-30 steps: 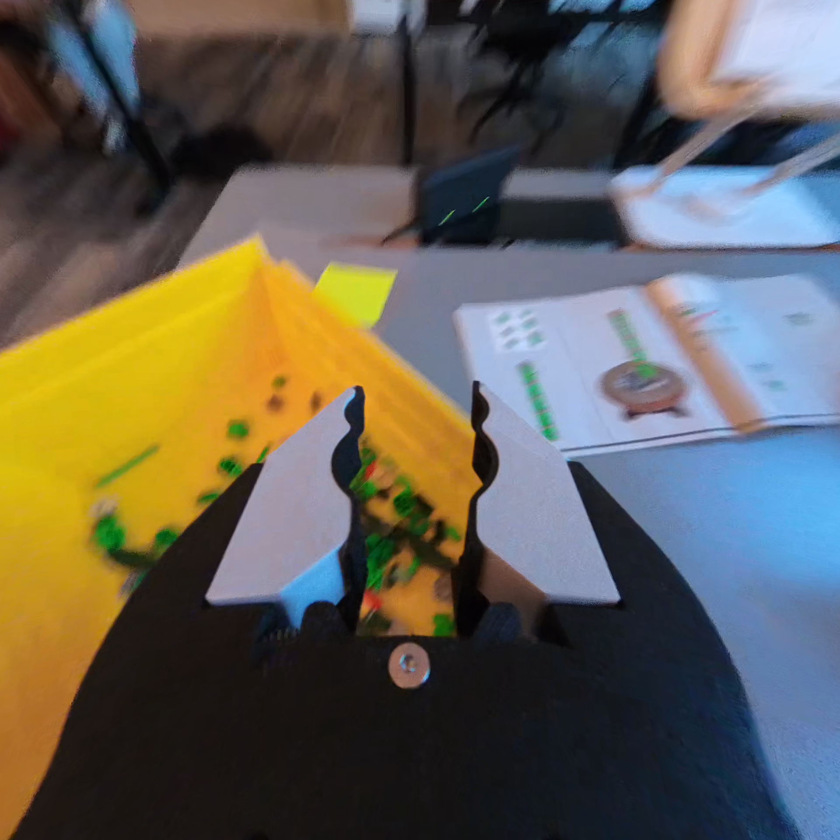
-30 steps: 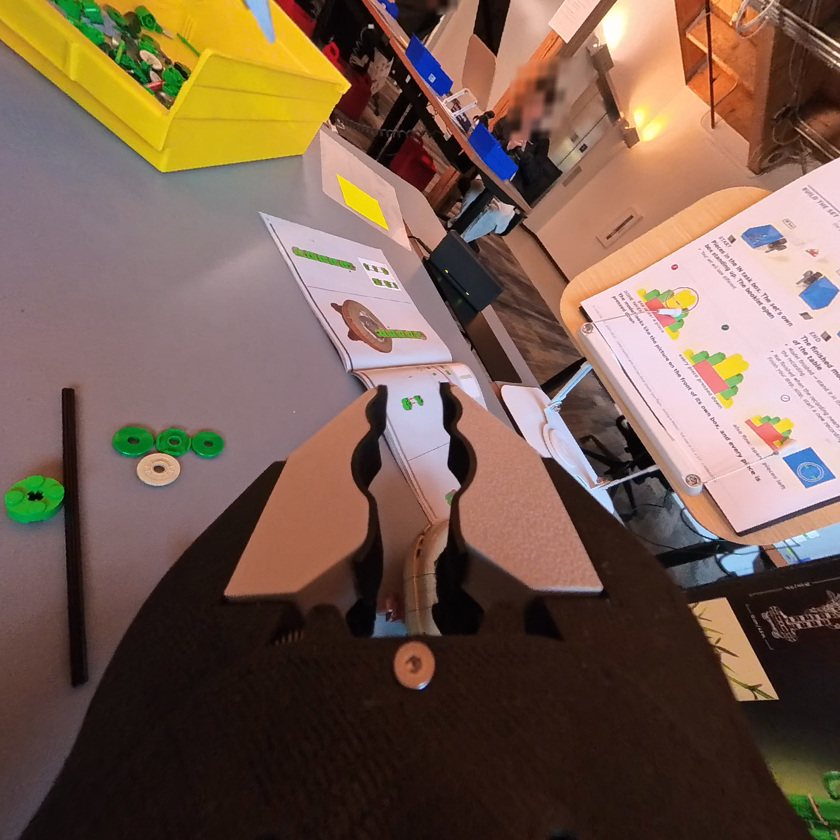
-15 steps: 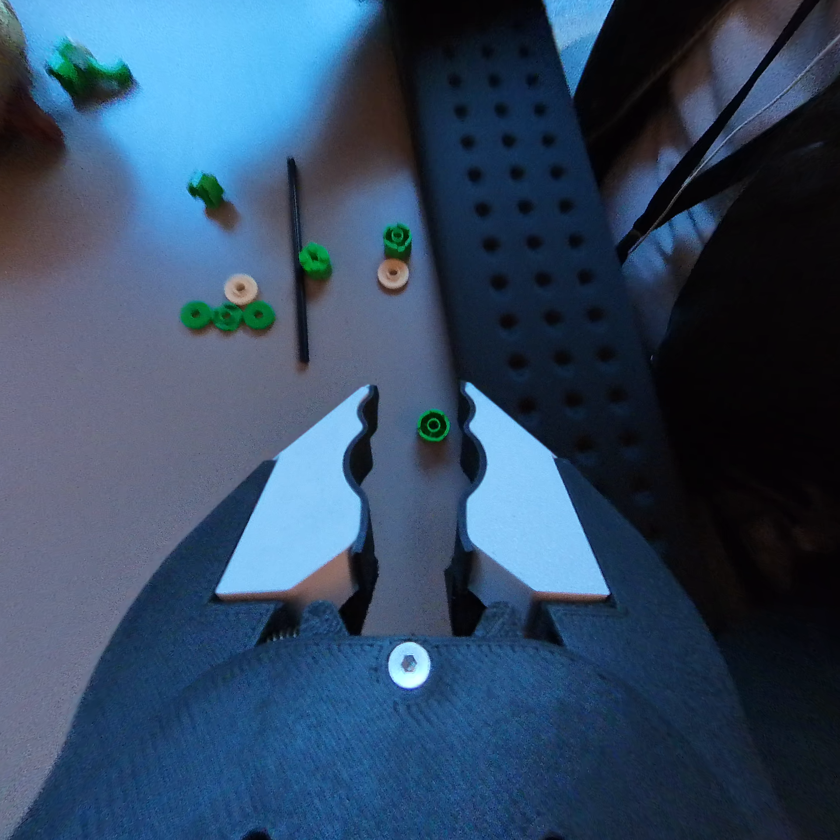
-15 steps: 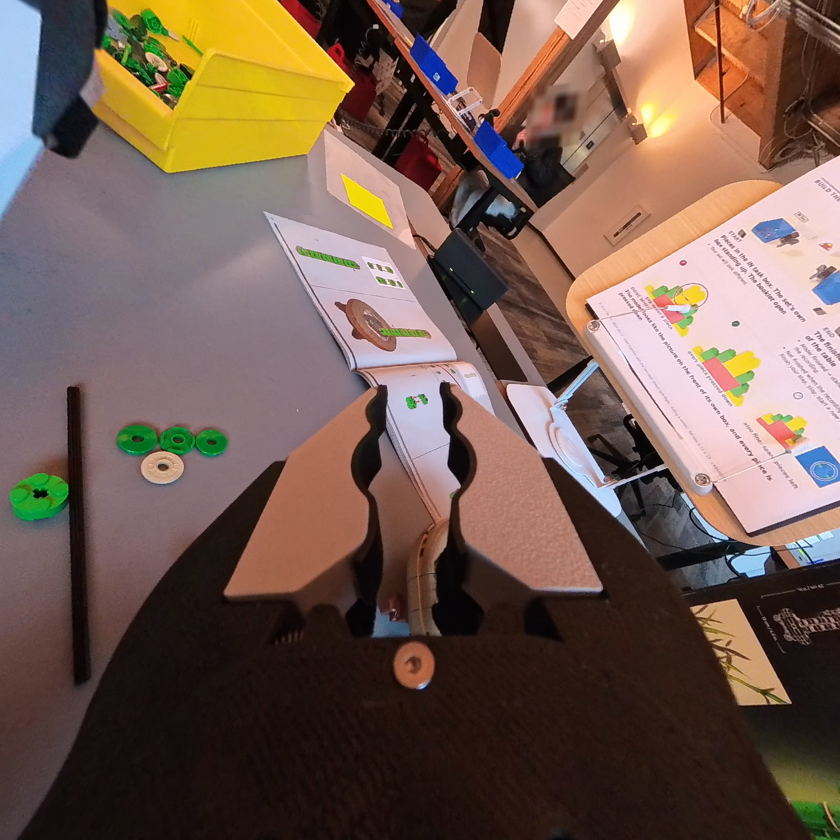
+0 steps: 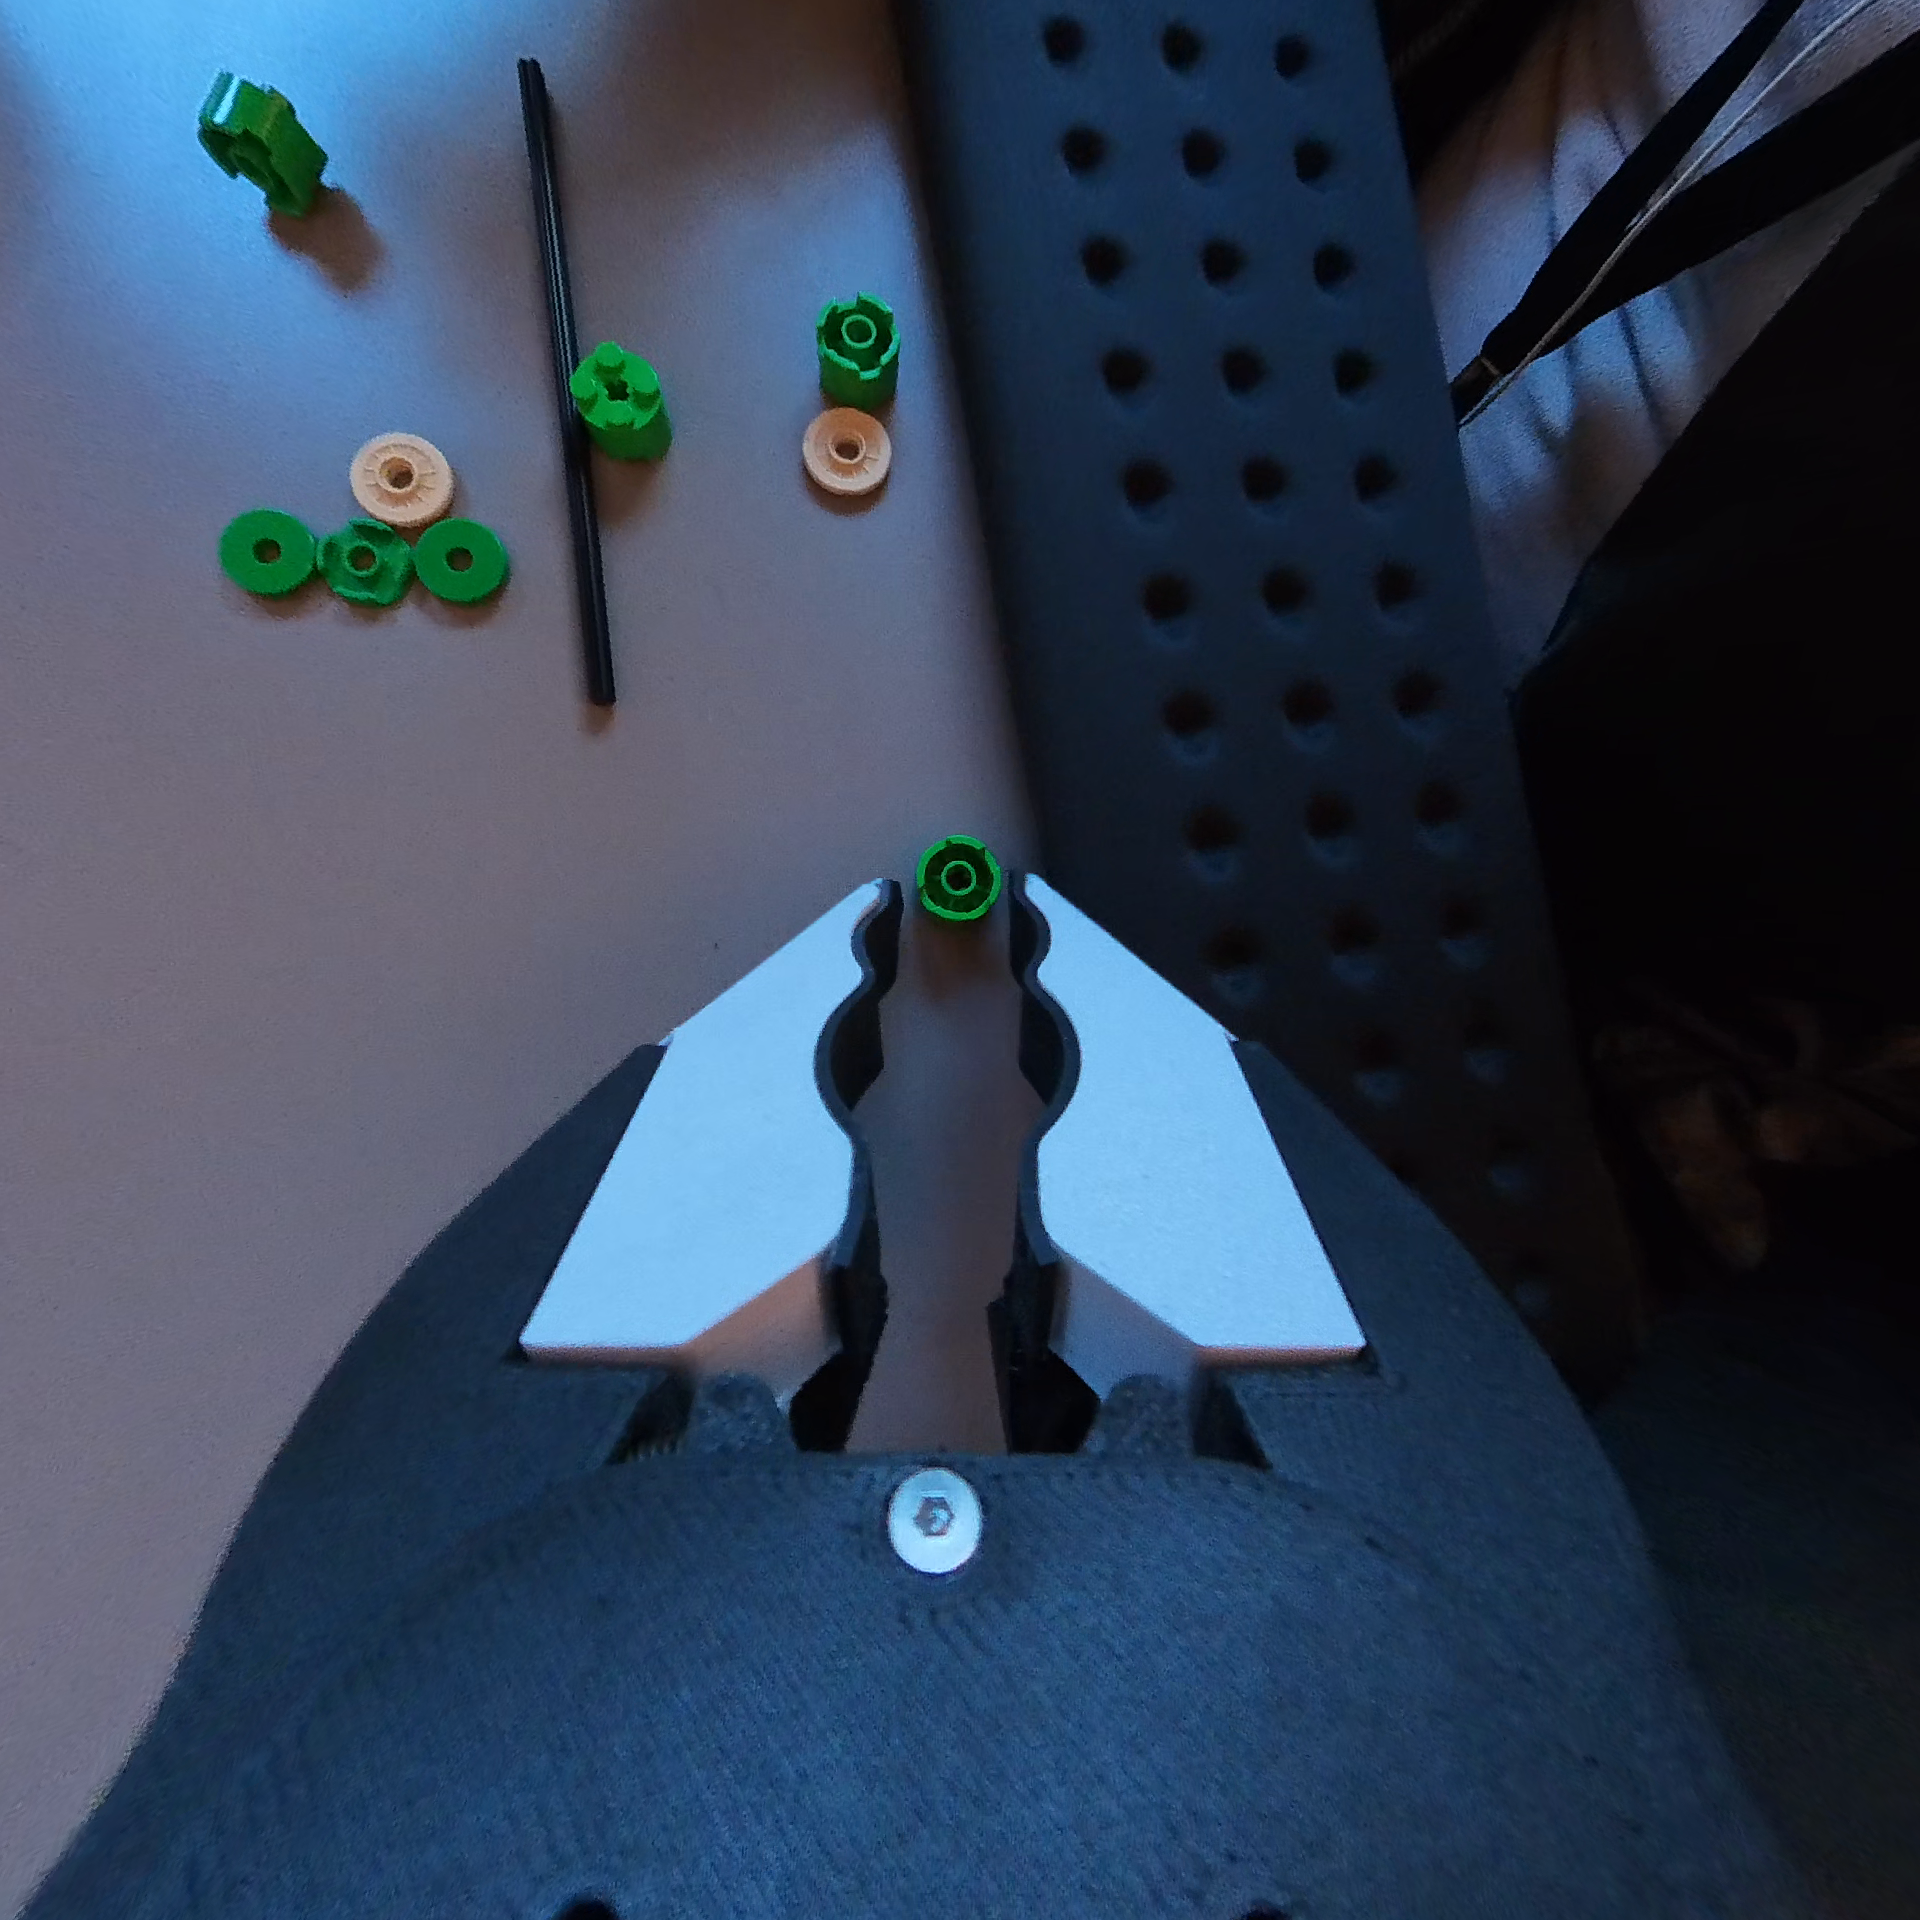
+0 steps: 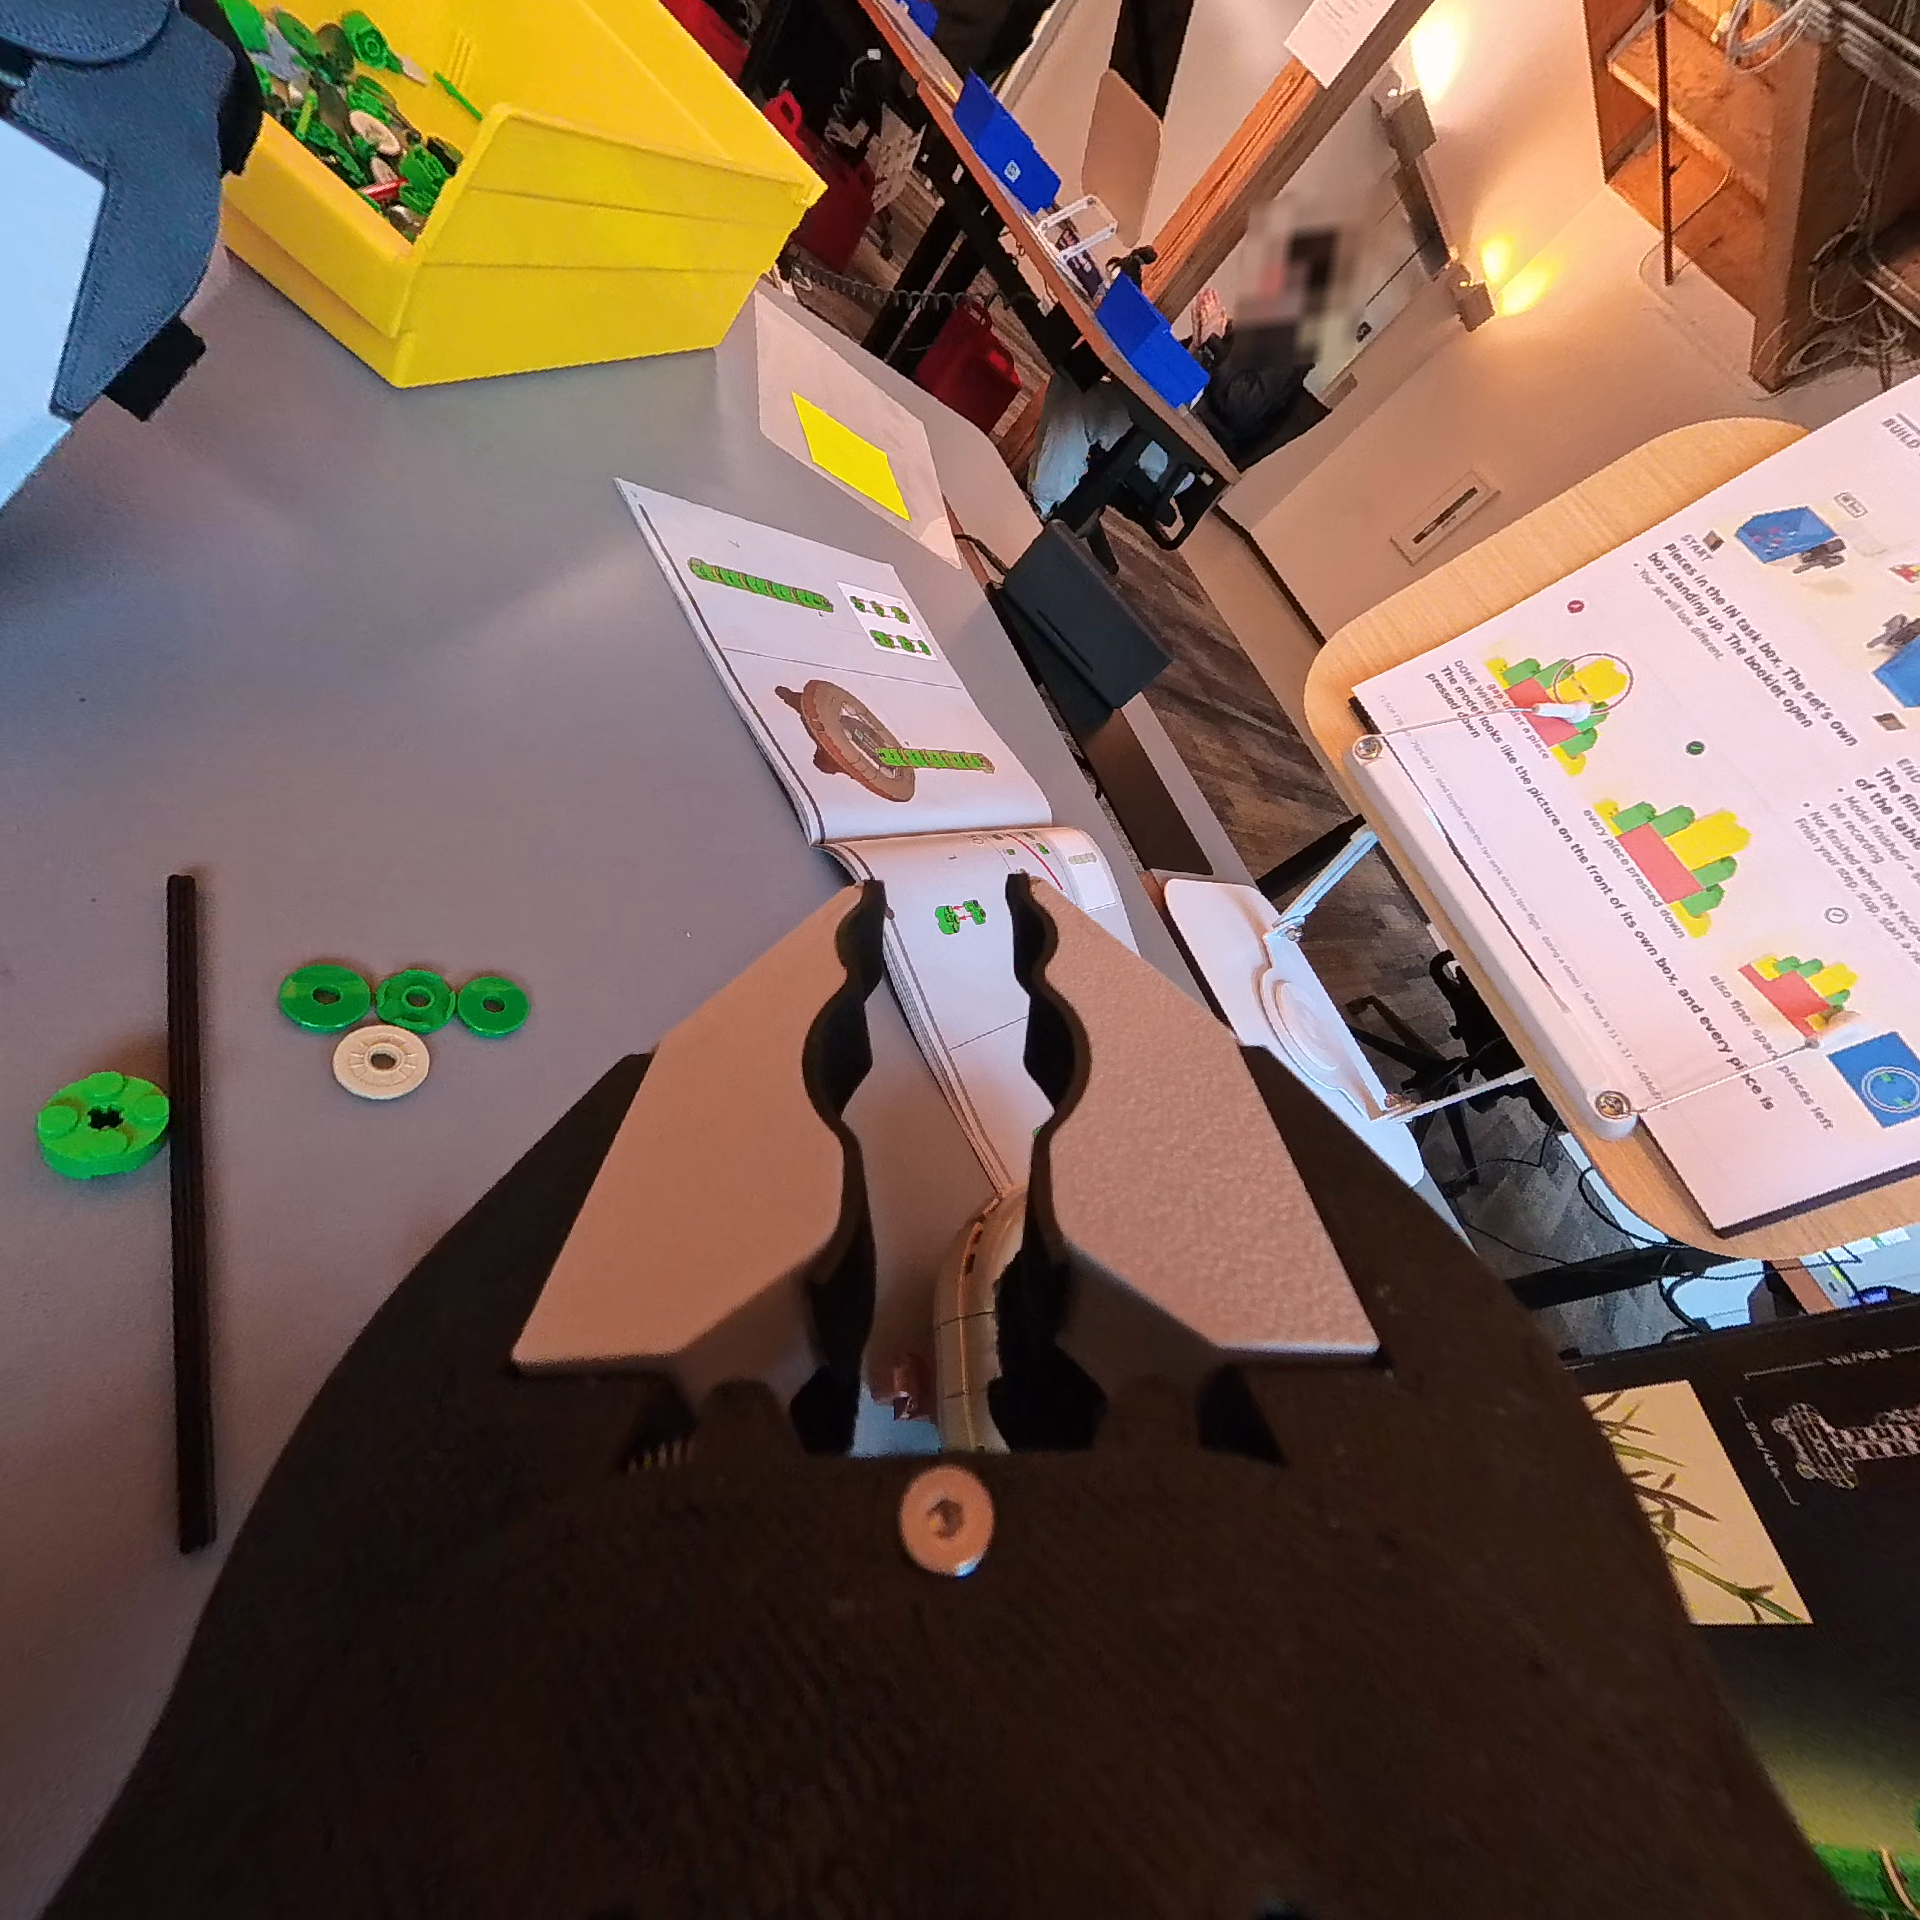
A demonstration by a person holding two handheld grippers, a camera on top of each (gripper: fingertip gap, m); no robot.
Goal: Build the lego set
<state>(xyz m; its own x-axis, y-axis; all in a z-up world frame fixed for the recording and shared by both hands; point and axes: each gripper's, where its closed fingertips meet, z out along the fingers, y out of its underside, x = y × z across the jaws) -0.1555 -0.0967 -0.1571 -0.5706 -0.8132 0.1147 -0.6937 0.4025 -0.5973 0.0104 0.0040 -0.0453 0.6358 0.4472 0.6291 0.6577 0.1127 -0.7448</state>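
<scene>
Lego piece first: a small round green stud brick (image 5: 958, 879) sits on the grey bench (image 5: 312, 935) right at the tips of your left gripper (image 5: 951, 896), jaws apart around it, not touching. Your right gripper (image 6: 945, 894) hovers with jaws apart over the open instruction booklet (image 6: 862, 707).

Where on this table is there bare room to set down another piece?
Bare grey table lies between the yellow bin, the open booklet and the black axle. Also left of the left gripper. It is crowded around the axle: green discs, a tan disc and a green round brick.
</scene>
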